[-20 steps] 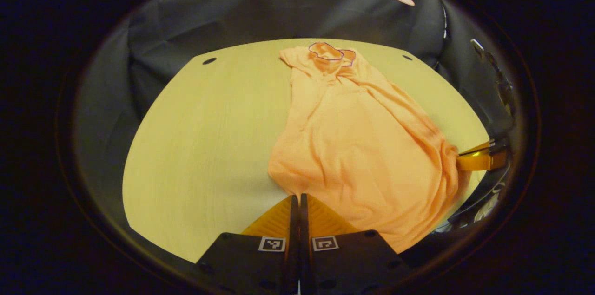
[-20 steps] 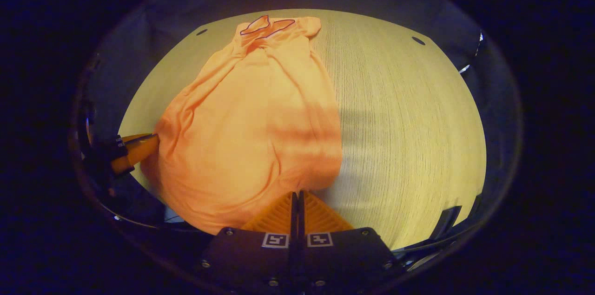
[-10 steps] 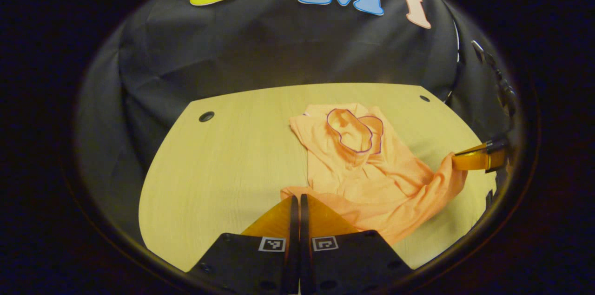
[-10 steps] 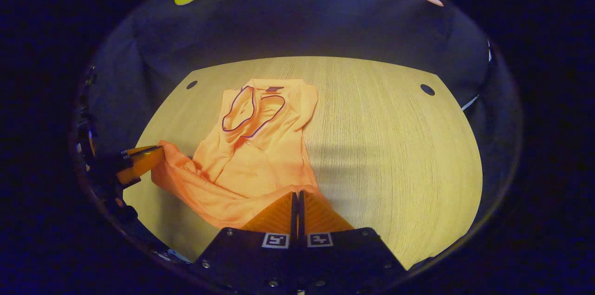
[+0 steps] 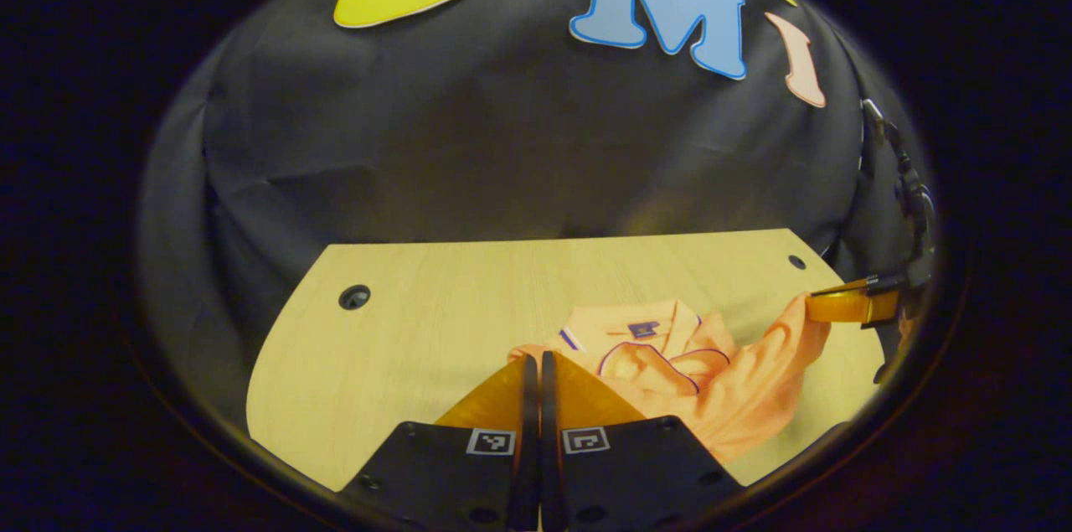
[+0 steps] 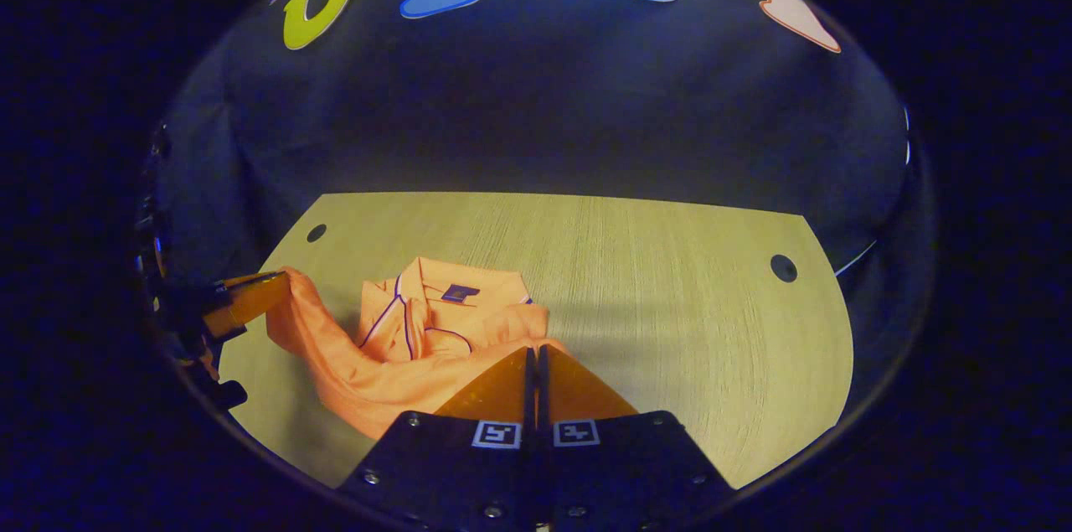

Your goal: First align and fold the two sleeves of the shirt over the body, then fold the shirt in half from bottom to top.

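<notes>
Both grippers, left and right, fingers pressed together on the orange shirt's hem, above the collar, over the table.

No readable words, brands or numbers appear. The orange shirt has a small dark tag inside its collar, too small to read. Each gripper carries 2 square black-and-white coded markers on its body, near the fingers; these are patterns, not text.

The shirt lies on the table (left of middle).
</notes>
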